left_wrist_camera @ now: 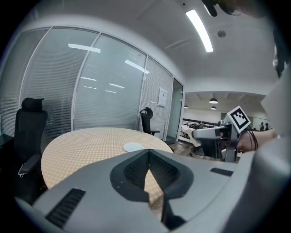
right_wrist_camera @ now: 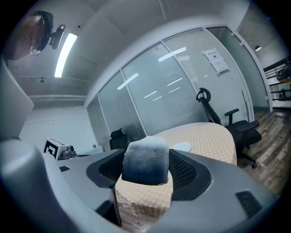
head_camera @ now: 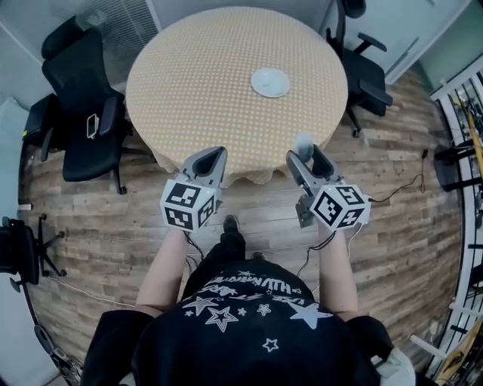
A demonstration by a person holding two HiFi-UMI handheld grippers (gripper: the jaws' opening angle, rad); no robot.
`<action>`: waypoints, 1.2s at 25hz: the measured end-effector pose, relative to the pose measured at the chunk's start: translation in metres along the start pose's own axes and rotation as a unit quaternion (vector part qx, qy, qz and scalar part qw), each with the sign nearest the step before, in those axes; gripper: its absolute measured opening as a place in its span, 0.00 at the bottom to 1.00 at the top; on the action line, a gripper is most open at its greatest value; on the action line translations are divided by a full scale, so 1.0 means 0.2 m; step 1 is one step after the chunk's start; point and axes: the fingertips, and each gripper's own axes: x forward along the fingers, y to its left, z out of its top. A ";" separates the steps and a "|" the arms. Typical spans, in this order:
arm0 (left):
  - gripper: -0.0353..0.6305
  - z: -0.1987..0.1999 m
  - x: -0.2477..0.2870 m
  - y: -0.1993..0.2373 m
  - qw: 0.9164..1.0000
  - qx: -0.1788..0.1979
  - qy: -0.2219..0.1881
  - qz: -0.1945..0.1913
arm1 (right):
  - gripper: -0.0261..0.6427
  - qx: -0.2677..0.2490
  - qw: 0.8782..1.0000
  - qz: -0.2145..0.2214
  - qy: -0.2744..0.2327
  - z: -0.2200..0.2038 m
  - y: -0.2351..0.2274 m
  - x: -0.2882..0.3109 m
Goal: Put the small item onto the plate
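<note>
Inside right gripper [right_wrist_camera: 147, 169], small grey-blue item [right_wrist_camera: 145, 157]

A: How many desks?
B: One desk [head_camera: 226, 60], and one plate [head_camera: 270, 82] on it.
A: Chairs?
B: Three chairs. One is at the left [head_camera: 83, 105], one at the right [head_camera: 366, 75], and one at the far side [head_camera: 351, 7], only partly in view.
A: Grippers?
B: Two, a left gripper [head_camera: 215, 153] and a right gripper [head_camera: 304, 153]. Each has two fingers [right_wrist_camera: 200, 179], so four fingers. Each carries one marker cube, so two cubes [head_camera: 189, 205] [head_camera: 339, 206].
A: Small items?
B: One block [right_wrist_camera: 146, 161].
A: People?
B: One person [head_camera: 241, 324], with two bare forearms [head_camera: 170, 264] [head_camera: 336, 264].
</note>
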 end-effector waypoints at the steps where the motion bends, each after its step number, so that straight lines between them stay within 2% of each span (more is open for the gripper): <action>1: 0.05 0.00 0.03 0.04 1.000 -0.001 0.002 -0.002 | 0.51 0.002 1.000 -0.001 0.001 0.01 -0.01 0.05; 8: 0.05 0.06 0.14 0.30 1.000 -0.007 0.000 -0.010 | 0.51 0.004 1.000 -0.007 0.012 0.04 0.01 0.33; 13: 0.05 0.09 0.17 0.40 1.000 -0.007 -0.005 -0.022 | 0.51 -0.003 1.000 -0.018 0.015 0.06 0.02 0.43; 22: 0.05 0.08 0.26 0.44 0.999 -0.011 -0.001 -0.043 | 0.51 -0.002 0.999 -0.040 0.014 0.07 -0.03 0.45; 30: 0.05 0.13 0.42 0.42 1.000 -0.006 0.007 -0.026 | 0.51 0.007 0.999 -0.029 0.014 0.13 -0.22 0.53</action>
